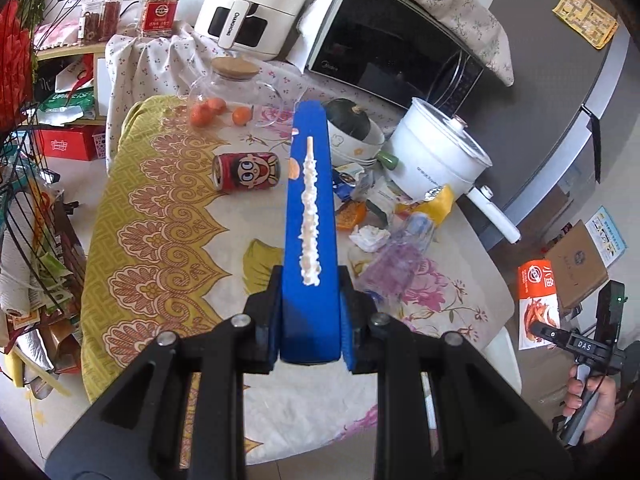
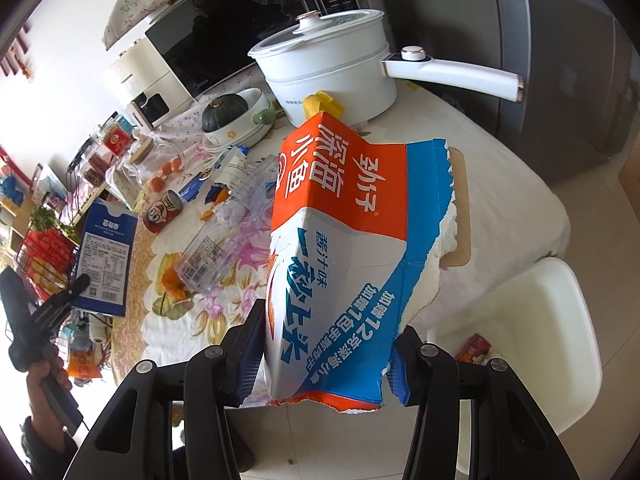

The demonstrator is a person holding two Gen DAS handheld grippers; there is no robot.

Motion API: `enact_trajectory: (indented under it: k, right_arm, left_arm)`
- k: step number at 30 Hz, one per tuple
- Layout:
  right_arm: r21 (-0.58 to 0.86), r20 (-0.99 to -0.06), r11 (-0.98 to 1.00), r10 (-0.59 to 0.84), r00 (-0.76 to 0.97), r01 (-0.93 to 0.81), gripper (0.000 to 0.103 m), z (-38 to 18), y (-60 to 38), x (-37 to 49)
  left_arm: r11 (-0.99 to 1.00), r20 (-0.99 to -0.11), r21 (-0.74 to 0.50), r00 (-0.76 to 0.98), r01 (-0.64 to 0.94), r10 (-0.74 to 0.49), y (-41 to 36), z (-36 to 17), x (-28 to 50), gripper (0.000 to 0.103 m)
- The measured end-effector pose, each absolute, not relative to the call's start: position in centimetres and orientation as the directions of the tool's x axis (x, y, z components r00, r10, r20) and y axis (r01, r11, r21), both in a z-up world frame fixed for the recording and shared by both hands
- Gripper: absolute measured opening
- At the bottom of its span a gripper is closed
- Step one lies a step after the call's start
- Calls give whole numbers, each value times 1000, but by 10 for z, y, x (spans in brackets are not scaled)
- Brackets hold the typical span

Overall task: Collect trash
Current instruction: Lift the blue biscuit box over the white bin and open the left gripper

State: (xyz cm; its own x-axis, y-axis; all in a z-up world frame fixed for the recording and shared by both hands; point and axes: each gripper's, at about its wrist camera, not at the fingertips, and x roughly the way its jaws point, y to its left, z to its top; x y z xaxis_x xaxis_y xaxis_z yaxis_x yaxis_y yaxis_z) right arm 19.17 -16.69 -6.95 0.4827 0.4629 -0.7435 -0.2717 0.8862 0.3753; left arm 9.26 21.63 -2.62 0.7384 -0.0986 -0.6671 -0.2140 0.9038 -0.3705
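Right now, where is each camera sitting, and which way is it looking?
Left wrist: rides the left gripper, looks across the table toward the microwave; its fingers clamp a blue box.
Right wrist: rides the right gripper, looks over the table toward the white pot; its fingers pinch a torn snack box.
Shared: the pot, the red can, and each other's hand.

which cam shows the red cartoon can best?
Left wrist: the red cartoon can lies on its side on the tablecloth, unobstructed, cartoon face fully visible, left of the held blue box. Right wrist shows it smaller, end-on, far left.
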Motion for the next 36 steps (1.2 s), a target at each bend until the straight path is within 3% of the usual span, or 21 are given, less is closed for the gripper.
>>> enact_trajectory:
  k: [12,36]
  right_arm:
    - [352,-765,919,392,511,-178,53,-78,-235,162]
    - [303,-840,952,241,486,51,54,-128,-382,121]
  left_arm:
    - [919,-650,-393,710,-11,-270,138,-22,90,26]
    - [863,-744,-354,451,360,-493,-60,-65,110,26]
